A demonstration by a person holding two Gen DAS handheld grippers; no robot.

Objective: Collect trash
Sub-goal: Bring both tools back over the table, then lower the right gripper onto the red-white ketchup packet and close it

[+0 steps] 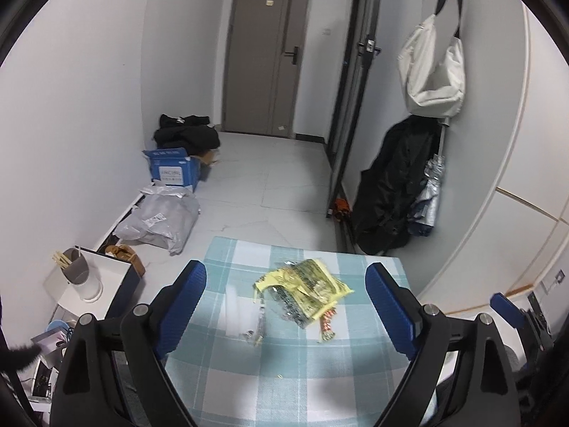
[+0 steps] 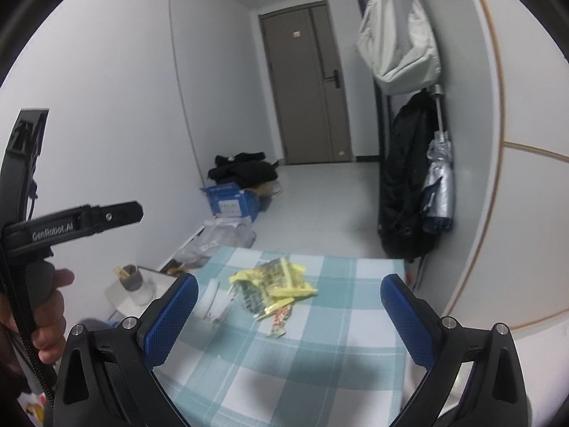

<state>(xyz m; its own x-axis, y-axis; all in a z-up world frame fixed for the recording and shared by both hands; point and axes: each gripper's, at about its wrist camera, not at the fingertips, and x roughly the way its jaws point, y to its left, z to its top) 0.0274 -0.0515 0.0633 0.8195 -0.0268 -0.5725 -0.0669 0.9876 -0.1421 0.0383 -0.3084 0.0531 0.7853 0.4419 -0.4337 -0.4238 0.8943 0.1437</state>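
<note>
A pile of trash lies on a checked teal-and-white tablecloth [image 1: 249, 373]: a crumpled yellow wrapper [image 1: 306, 284] on clear printed plastic, a small red-and-white wrapper [image 1: 327, 327] and a clear plastic piece [image 1: 242, 313]. My left gripper [image 1: 286, 288] is open and empty, held above the table with the pile between its blue fingers [image 1: 181, 306]. My right gripper [image 2: 290, 300] is open and empty, also short of the pile. The yellow wrapper [image 2: 274, 281], the red-and-white wrapper [image 2: 279, 320] and the tablecloth [image 2: 284, 373] show in the right wrist view too.
A white side table with a grey cup of sticks [image 1: 74, 270] stands left of the table. Grey mailing bags [image 1: 160, 220], a blue box [image 1: 172, 169] and black clothes lie along the left wall. A black coat [image 1: 394, 185], umbrella and white bag [image 1: 432, 67] hang at right.
</note>
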